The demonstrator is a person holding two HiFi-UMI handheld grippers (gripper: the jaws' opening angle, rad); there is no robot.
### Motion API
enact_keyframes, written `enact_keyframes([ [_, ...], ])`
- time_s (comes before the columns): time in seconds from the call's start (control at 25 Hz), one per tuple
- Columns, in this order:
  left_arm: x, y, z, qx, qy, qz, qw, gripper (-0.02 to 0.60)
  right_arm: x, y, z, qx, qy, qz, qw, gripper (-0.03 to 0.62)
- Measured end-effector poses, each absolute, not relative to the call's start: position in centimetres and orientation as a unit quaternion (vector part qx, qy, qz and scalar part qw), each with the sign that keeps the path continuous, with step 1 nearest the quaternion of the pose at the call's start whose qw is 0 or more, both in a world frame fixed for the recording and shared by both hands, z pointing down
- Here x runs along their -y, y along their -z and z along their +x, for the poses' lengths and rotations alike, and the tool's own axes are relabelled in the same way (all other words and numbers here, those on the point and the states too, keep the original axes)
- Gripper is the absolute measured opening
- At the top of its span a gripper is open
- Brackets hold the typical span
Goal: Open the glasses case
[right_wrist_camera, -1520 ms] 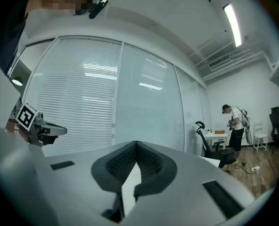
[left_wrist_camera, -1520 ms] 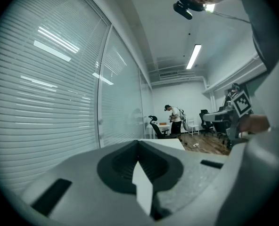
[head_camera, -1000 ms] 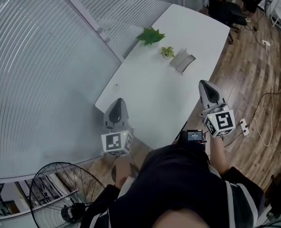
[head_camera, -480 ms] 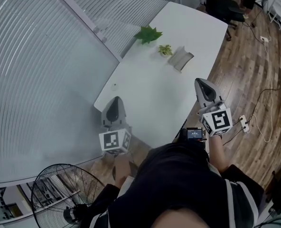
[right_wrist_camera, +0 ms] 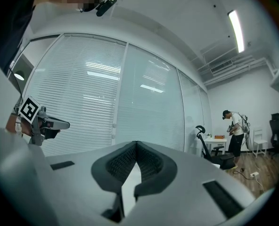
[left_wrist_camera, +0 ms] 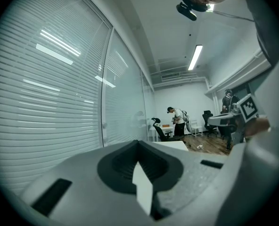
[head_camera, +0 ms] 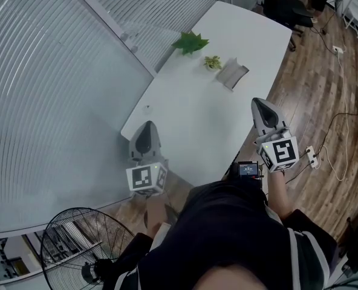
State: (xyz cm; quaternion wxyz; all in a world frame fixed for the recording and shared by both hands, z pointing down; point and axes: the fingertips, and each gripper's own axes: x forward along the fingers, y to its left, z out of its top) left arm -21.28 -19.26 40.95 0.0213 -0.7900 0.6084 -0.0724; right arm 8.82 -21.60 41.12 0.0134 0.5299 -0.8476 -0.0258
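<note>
The grey glasses case (head_camera: pixel 232 75) lies on the far half of the white table (head_camera: pixel 191 119), away from both grippers. My left gripper (head_camera: pixel 147 128) hovers at the table's near left corner, jaws together and empty. My right gripper (head_camera: pixel 259 105) hangs off the table's right edge, also shut with nothing in it. In the left gripper view the left gripper (left_wrist_camera: pixel 138 143) points level along the tabletop; the right gripper (right_wrist_camera: pixel 136 144) does the same in its own view. Neither gripper view shows the case.
A green leaf plant (head_camera: pixel 191 43) and a small potted sprig (head_camera: pixel 213 63) stand beside the case. A glass wall with blinds (head_camera: pixel 58 71) runs along the left. A floor fan (head_camera: pixel 82 246) sits lower left, a power strip (head_camera: pixel 310 157) on the wood floor, and a person (right_wrist_camera: pixel 233 133) stands far off.
The head view has shifted a little; both grippers stay where they were, shut.
</note>
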Motion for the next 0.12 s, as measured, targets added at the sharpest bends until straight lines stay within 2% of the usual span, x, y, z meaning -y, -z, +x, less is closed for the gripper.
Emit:
enact_keyframes([
  [0.12, 19.32, -40.99, -21.30, -0.609, 0.070, -0.790, 0.020, -0.002, 21.71, -41.17, 8.69, 0.848, 0.025, 0.529, 0.014, 0.014],
])
